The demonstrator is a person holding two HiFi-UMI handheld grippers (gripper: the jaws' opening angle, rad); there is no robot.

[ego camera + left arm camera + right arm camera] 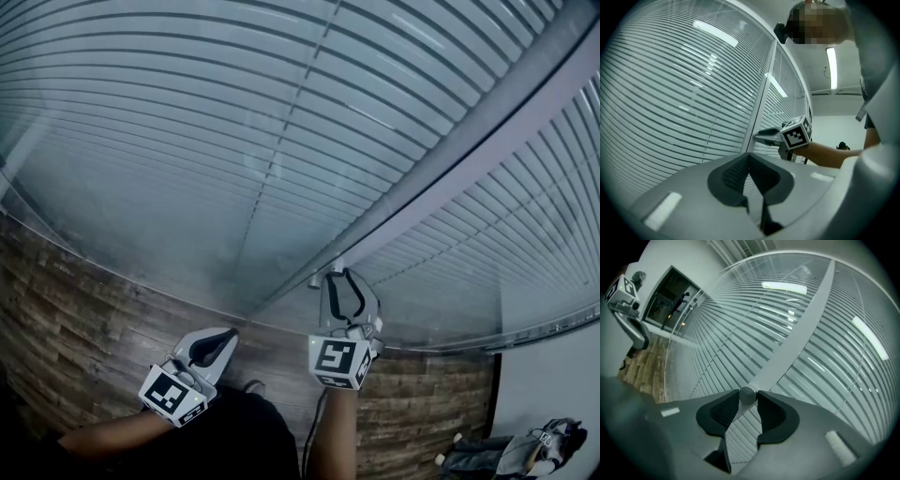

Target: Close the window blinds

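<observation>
Currently the right claw (337, 277) is clenched on the knob (747, 394), a small round grey stub, smooth and matte. It sits dead ahead between the pad tips, and both tips touch it. Knob sticks out of the post (450, 173) straight toward the claw, so its axis runs along the claw's own pointing line. My read is that the coming move is a pure wrist roll, no push or pull. Post is a flat, pale grey, metal-looking bar running diagonally up and away past the claw tips. Blinds (216, 122) lie just beyond the knob on both sides of the post, apparently behind glass, given the lamp reflections. Slats (825, 366) are thin, pale and long, lying crosswise to the post. Dark lines show between them, so I'd say not fully shut yet. Left claw (228, 335) sits off to the right claw's left, short of the pane, tips together, empty. The right claw is plainly the nearer. Pads look like dark ribbed rubber, and a smooth round stub could slip under a fast roll.
</observation>
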